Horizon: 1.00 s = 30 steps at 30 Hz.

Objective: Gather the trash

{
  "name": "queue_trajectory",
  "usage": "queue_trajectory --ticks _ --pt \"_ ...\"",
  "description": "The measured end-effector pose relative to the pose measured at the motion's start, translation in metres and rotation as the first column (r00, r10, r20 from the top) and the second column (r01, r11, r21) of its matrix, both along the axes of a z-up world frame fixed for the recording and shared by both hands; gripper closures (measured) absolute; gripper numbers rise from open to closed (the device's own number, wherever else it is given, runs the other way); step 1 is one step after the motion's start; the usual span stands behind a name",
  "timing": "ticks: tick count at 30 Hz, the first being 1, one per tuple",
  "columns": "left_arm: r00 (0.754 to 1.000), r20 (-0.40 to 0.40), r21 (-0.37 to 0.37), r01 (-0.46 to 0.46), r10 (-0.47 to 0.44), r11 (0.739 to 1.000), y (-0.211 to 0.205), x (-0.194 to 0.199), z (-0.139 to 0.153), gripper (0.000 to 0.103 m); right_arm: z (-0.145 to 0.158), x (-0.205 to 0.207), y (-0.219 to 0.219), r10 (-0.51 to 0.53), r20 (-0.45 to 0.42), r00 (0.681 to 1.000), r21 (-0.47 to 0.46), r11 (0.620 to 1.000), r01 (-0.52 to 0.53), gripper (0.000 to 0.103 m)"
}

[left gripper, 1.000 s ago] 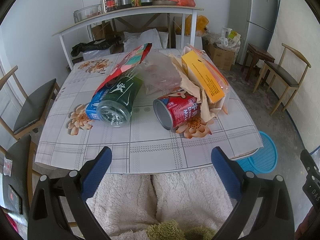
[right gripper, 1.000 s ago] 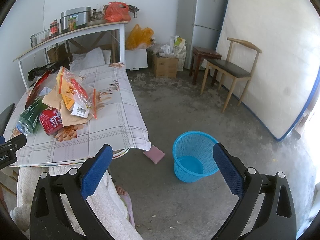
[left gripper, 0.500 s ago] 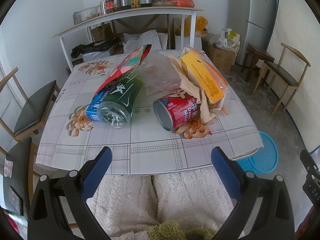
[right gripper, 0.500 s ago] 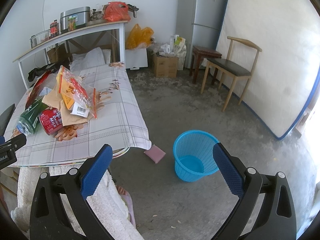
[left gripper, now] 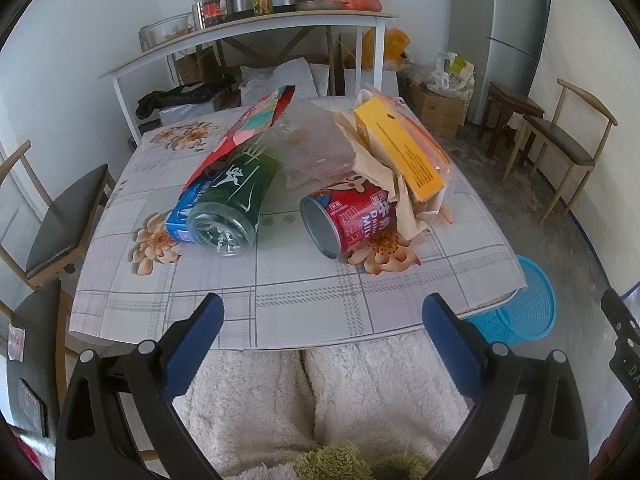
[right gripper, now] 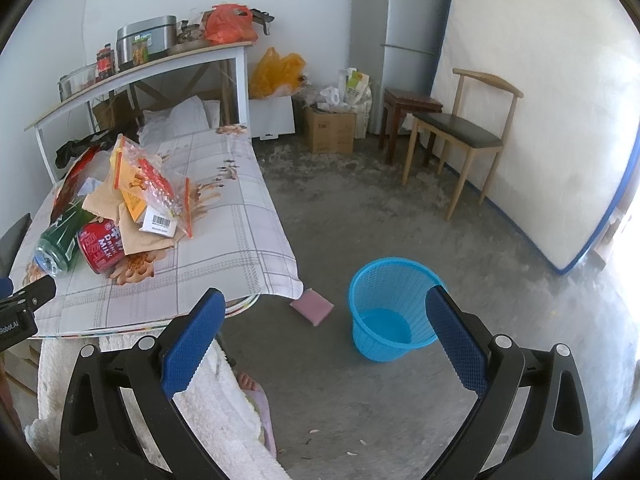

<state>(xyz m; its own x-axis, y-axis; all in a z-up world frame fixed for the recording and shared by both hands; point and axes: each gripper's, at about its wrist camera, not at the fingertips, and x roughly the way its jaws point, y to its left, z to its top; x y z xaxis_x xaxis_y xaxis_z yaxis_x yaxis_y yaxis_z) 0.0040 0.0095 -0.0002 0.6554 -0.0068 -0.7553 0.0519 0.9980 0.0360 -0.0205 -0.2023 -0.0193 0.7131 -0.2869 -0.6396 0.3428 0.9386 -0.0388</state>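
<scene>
Trash lies piled on the table (left gripper: pixel 280 296): a green plastic bottle (left gripper: pixel 232 204) on its side, a red milk can (left gripper: pixel 352 216) on its side, a yellow box (left gripper: pixel 400 152) in a clear bag, brown paper (left gripper: pixel 384 172), a red wrapper (left gripper: pixel 248 132) and a blue carton (left gripper: pixel 180 216). My left gripper (left gripper: pixel 322 316) is open and empty at the table's near edge. My right gripper (right gripper: pixel 322 312) is open and empty, held over the floor beside the table (right gripper: pixel 224 216). A blue mesh basket (right gripper: pixel 394 308) stands on the floor, also in the left wrist view (left gripper: pixel 524 304).
A pink pad (right gripper: pixel 312 306) lies on the floor by the table corner. Chairs stand at left (left gripper: pixel 60 220) and right (right gripper: pixel 460 136). A shelf (left gripper: pixel 248 28) with pots stands behind the table. A fridge (right gripper: pixel 396 40) and boxes (right gripper: pixel 332 132) are at the back.
</scene>
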Motion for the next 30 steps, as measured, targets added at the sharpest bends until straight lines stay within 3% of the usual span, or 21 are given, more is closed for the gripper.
queue_trajectory --ticks 6,12,15,18,21,26,30 --pt "0.999 -0.025 -0.011 0.019 -0.020 1.000 -0.002 0.006 -0.005 0.006 -0.005 -0.001 -0.013 -0.034 0.014 0.999 0.045 0.998 0.033 0.007" --pt "0.997 0.007 0.000 0.076 -0.076 0.997 -0.010 0.013 -0.004 0.006 -0.024 -0.005 -0.043 -0.086 -0.005 0.996 0.171 0.982 0.085 0.007" --pt "0.990 0.015 0.027 0.140 -0.140 0.990 -0.021 0.020 -0.003 0.006 -0.047 -0.003 -0.064 -0.124 -0.042 0.991 0.294 0.947 0.131 0.007" --pt "0.980 0.005 0.032 0.199 -0.199 0.979 -0.031 0.030 -0.004 0.006 -0.082 0.007 -0.087 -0.138 -0.110 0.984 0.427 0.887 0.172 0.007" --pt "0.970 0.008 0.014 0.244 -0.244 0.970 -0.038 0.039 -0.003 0.006 -0.114 0.029 -0.099 -0.106 -0.187 0.977 0.478 0.858 0.185 0.008" --pt "0.948 0.048 -0.047 0.317 -0.315 0.947 -0.044 0.053 0.002 0.006 -0.125 0.073 -0.131 -0.073 -0.178 0.981 0.463 0.874 0.149 0.013" --pt "0.927 0.109 -0.086 0.367 -0.358 0.926 -0.043 0.065 0.011 0.006 -0.123 0.155 -0.174 0.015 -0.160 0.987 0.398 0.916 0.050 0.013"
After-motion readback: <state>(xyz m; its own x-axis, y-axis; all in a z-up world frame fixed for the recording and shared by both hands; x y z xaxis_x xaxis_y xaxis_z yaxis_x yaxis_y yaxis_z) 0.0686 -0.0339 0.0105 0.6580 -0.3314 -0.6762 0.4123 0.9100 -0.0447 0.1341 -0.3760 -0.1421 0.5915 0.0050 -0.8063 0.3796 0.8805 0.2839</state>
